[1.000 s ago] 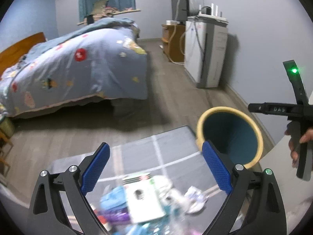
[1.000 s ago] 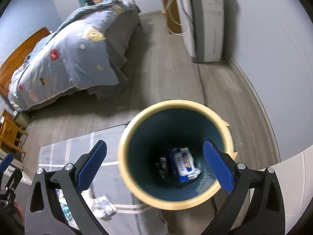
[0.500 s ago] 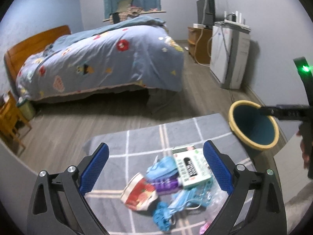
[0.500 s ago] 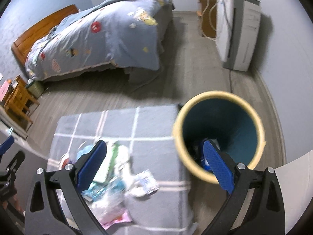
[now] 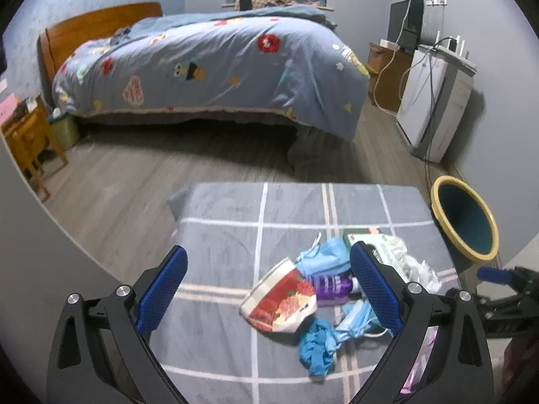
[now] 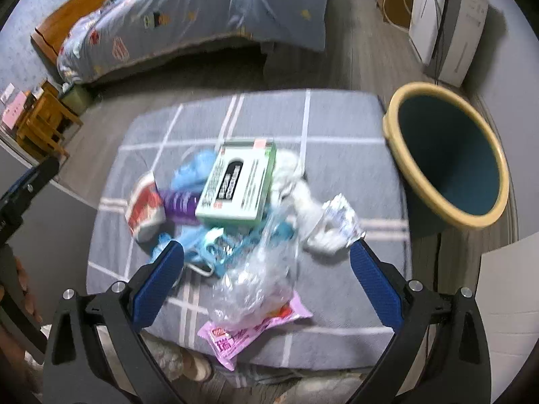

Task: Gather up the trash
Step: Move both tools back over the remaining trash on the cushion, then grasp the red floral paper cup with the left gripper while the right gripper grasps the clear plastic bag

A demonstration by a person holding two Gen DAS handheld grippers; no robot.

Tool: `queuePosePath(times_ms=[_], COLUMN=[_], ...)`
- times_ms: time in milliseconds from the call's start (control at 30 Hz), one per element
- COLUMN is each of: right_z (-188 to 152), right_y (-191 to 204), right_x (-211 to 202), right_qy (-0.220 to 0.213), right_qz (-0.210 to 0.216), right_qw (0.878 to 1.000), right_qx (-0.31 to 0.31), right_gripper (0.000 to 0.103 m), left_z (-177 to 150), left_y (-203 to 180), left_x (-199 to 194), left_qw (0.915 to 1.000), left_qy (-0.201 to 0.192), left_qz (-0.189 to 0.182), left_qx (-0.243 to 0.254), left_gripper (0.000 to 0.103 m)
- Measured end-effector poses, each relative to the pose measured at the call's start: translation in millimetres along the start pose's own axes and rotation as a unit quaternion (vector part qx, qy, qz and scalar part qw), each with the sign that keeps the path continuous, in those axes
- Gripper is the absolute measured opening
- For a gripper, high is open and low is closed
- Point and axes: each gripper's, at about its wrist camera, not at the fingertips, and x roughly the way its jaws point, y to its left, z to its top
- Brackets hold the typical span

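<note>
I have swung my right jaws [image 6: 266,279] back from the bin [image 6: 448,155] to the table [image 6: 337,124], and both pairs gape, empty. Nearest lies a crinkly clear bag [image 6: 259,279], light and slippery, so pinch a bunched fold; beyond it, the stiff box [image 6: 239,181].

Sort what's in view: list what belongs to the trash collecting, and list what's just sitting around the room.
Part of the job:
- bin
- green and white box
- clear plastic bag
- pink wrapper
- crumpled white wrapper
- purple tube
- red and white packet
- blue face masks

Just lying about:
- bed
- white appliance
- wooden stool
</note>
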Motion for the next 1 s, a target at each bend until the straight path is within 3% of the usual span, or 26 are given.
queuePosePath(times_ms=[167,300,633,733,1000], right_z=[-11.2,-19.4,-24.3,-24.6,-24.3], right_y=[3.9,-0.5,-4.0,-2.8,-3.6], right_x=[19.9,31.7,46.9,50.5,57.1], right_qy=[0.029,0.05,0.081,0.09,0.101], right_qz=[-0.009,-0.011,-0.002,0.008,0.023], right_qw=[1.0,0.999,0.997,0.996,0.994], right_qx=[0.0,0.014,0.018,0.016,0.014], right_gripper=[0.097,0.093,0.079,0.069,0.055], left_z=[-23.3,-39.1,-61.5,-68.5,-71.0], left_y=[3.0,7.9,-9.4,-17.1,-28.7], left_x=[22.7,43.4,76.7,86.9,96.9], left_qw=[0.9989,0.9965,0.9895,0.9847,0.9789], left_qy=[0.041,0.078,0.136,0.155,0.152], left_qz=[0.021,0.012,0.023,0.032,0.061], left_qx=[-0.008,-0.028,0.043,0.074,0.122], left_gripper=[0.096,0.096,0.096,0.096,0.093])
